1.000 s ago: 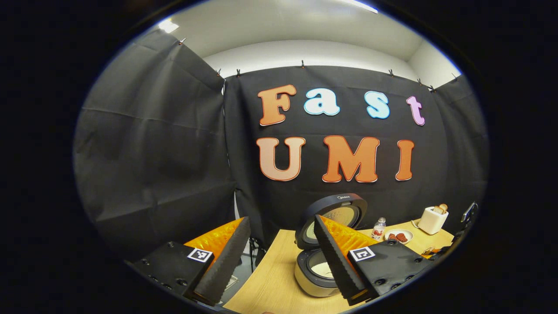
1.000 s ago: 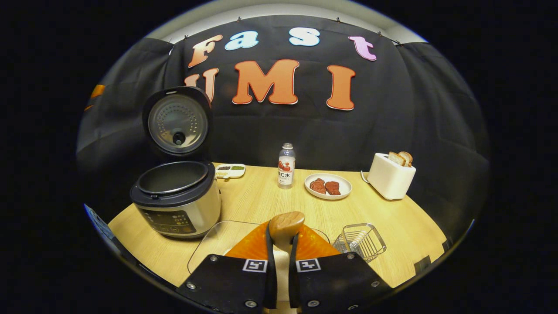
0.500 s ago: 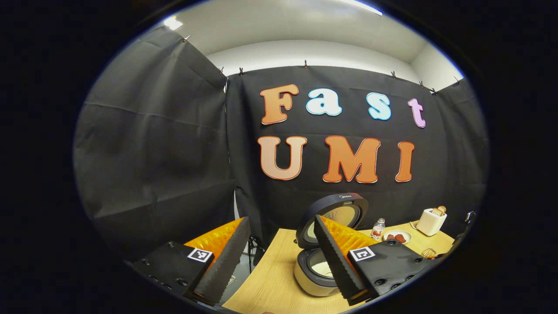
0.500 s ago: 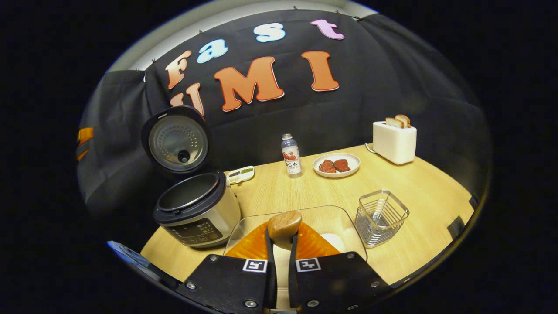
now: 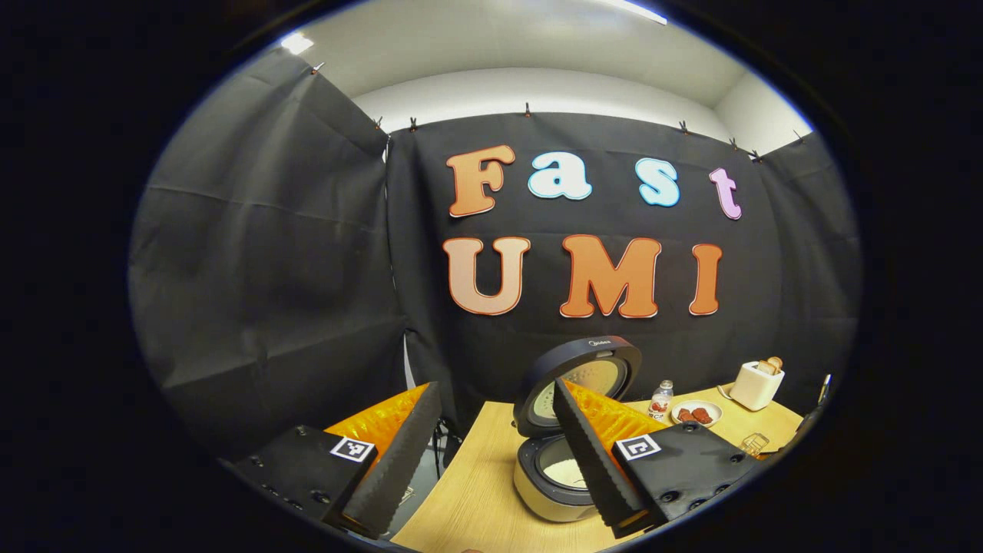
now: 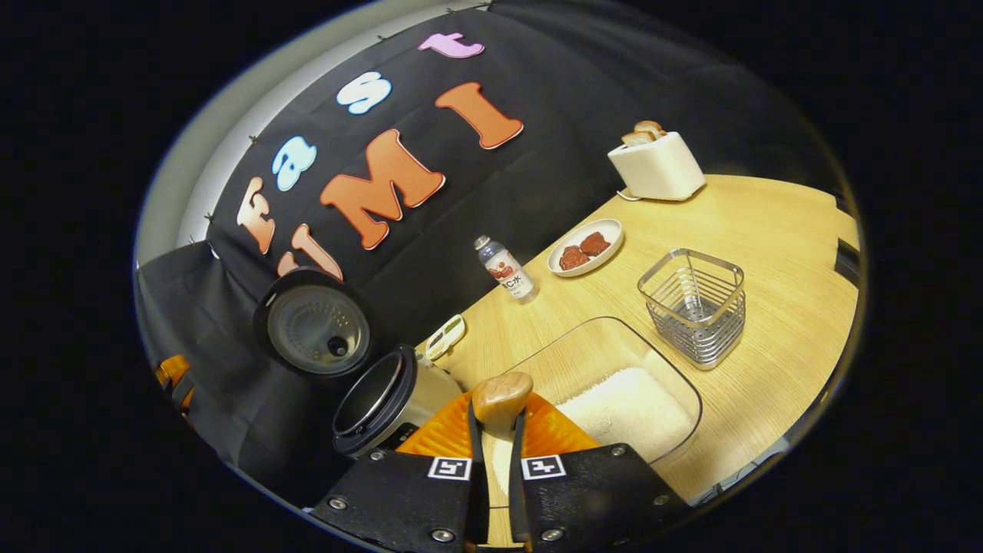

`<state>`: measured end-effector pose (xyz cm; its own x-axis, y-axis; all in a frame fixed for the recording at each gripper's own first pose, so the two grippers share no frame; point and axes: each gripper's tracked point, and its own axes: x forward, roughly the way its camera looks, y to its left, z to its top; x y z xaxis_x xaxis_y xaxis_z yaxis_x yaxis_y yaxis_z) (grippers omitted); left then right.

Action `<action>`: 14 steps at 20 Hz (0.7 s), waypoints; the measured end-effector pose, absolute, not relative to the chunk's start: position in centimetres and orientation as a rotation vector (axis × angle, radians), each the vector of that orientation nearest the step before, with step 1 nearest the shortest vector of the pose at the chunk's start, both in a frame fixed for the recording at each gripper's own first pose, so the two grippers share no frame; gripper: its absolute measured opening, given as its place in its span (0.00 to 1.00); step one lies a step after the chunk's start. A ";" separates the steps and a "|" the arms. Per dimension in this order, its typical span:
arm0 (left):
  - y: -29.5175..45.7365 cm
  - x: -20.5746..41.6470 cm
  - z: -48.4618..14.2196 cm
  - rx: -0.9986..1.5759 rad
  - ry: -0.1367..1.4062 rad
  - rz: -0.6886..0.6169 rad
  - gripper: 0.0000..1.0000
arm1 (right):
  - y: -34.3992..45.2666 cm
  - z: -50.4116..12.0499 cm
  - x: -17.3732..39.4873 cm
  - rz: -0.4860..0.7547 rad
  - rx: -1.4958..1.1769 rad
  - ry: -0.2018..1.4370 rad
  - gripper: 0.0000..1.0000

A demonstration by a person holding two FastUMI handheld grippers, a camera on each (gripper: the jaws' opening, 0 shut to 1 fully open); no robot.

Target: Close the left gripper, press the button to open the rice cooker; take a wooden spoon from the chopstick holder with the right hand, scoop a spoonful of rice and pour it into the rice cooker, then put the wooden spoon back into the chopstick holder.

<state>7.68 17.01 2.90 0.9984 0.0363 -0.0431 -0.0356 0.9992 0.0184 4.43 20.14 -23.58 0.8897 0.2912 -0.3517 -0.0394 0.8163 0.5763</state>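
Right gripper view shows the wooden spoon (image 6: 501, 395) pinched between the jaws of the right gripper (image 6: 495, 453), its rounded end poking up just past the fingertips. Below and just beyond it sits a clear glass dish (image 6: 676, 384) holding a heap of white rice (image 6: 626, 407). The rice cooker (image 6: 384, 403) stands close to the left of the dish, lid (image 6: 315, 330) swung up and inner pot exposed. To the right of the dish the wire chopstick holder (image 6: 695, 307) stands on the worktop (image 6: 768, 246), with one thin utensil leaning inside. Farther back are a small bottle (image 6: 507, 269), a plate of reddish food (image 6: 585, 247) and a white toaster (image 6: 656, 165).

Left gripper view has the left gripper (image 5: 491, 453) with jaws spread wide and nothing between them, held back from the open cooker.

Judging by this, the button press is done and the spoon is out of the holder; whether it carries rice I cannot tell, as the bowl end is hidden. The view is strongly tilted, which fits either dipping toward the rice or tipping toward the pot. The next move calls for keeping the spoon level over the gap between dish and cooker so grains do not spill.
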 end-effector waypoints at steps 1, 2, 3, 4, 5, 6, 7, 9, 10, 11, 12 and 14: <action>17.0 7.7 2.9 0.015 0.042 0.034 0.98 | 20.1 -23.5 4.5 0.178 0.610 0.448 0.10; 17.0 7.8 2.9 0.014 0.040 0.036 0.98 | 19.9 -23.7 4.6 0.166 0.641 0.456 0.10; 16.9 7.7 2.9 0.011 0.038 0.036 0.98 | 19.5 -23.9 4.9 0.147 0.685 0.467 0.10; 16.9 7.8 3.0 0.007 0.037 0.034 0.98 | 19.1 -24.1 5.1 0.131 0.733 0.477 0.10; 16.9 7.7 2.9 0.002 0.038 0.033 1.00 | 18.9 -24.2 5.2 0.125 0.769 0.476 0.10; 16.9 7.7 2.9 -0.001 0.038 0.032 0.98 | 18.8 -24.2 5.0 0.121 0.811 0.482 0.10; 16.9 7.7 2.8 -0.002 0.038 0.032 0.95 | 18.5 -24.4 5.0 0.114 0.844 0.485 0.10; 16.8 7.7 2.8 -0.004 0.041 0.030 0.98 | 18.3 -24.6 5.0 0.105 0.912 0.496 0.10; 16.8 7.7 2.8 -0.005 0.043 0.028 0.95 | 18.3 -24.6 4.8 0.108 0.943 0.500 0.10; 16.8 7.7 2.9 -0.006 0.043 0.025 0.95 | 18.3 -24.5 4.7 0.109 0.978 0.504 0.10; 16.8 7.7 2.9 -0.007 0.040 0.024 0.95 | 18.3 -24.4 4.7 0.106 1.001 0.504 0.10; 16.8 7.7 3.1 -0.012 0.036 0.021 0.98 | 17.7 -24.7 4.5 0.096 1.021 0.512 0.09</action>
<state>7.67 16.77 3.06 0.9992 0.0204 -0.0357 -0.0209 0.9997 -0.0119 4.51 17.74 -24.66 0.8787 0.3100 -0.3630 0.1577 0.5293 0.8337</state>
